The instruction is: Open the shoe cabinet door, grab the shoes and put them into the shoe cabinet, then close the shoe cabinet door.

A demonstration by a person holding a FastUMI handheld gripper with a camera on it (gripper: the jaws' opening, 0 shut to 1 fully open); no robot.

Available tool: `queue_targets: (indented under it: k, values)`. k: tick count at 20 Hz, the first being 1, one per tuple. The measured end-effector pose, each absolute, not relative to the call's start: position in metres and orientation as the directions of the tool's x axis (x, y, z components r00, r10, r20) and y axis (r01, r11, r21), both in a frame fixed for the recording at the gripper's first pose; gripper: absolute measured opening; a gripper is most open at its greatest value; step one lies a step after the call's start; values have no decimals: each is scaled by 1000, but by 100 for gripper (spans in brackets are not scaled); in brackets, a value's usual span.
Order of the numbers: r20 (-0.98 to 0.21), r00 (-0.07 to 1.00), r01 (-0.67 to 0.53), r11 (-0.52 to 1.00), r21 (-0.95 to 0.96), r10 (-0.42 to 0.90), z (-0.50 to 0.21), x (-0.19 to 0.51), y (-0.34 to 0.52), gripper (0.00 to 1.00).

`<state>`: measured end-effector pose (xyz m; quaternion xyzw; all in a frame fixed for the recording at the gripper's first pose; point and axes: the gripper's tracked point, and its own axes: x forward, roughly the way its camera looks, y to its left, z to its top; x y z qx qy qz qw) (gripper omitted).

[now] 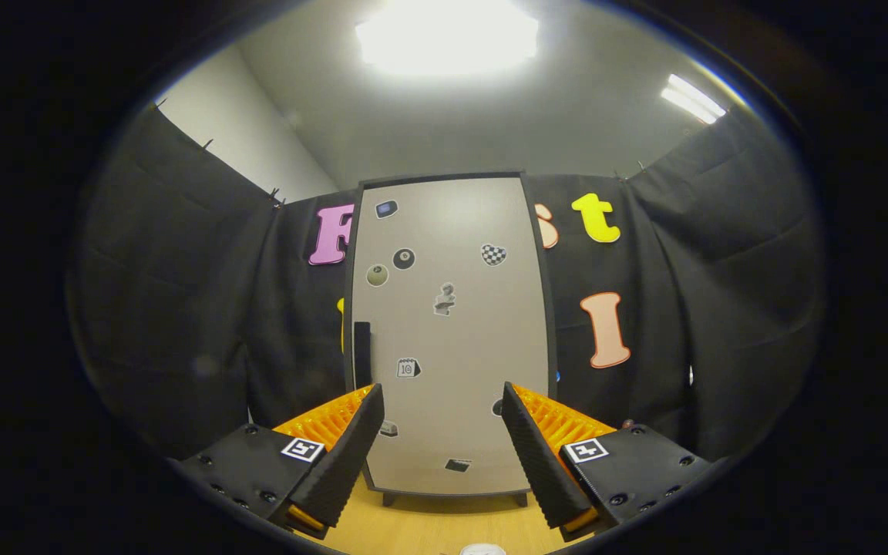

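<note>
The gripper (442,401) is spread wide with nothing between its ribbed fingers (351,447). Beyond them stands the shoe cabinet (452,324), a tall, flat-fronted box with a smooth matte door that is closed, dotted with small stickers (493,254); a dark vertical handle (362,353) sits at its edge. Short feet rest on what looks like a wooden floor (428,528).

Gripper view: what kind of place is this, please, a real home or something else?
Probably a staged recording booth in a room, not a home. Black cloth hangs as walls around a single shoe cabinet with its door shut and stickers on it, under ceiling lights. The tool hangs open facing it.
</note>
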<state>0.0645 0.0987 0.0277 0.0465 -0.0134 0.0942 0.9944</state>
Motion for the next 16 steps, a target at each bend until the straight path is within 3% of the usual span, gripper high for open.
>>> queue_targets:
  k: [9, 16]
  values:
    - [46, 957, -288, 954, 87, 285, 41, 131, 191, 97]
    - [55, 957, -286, 957, 50, 284, 41, 181, 234, 97]
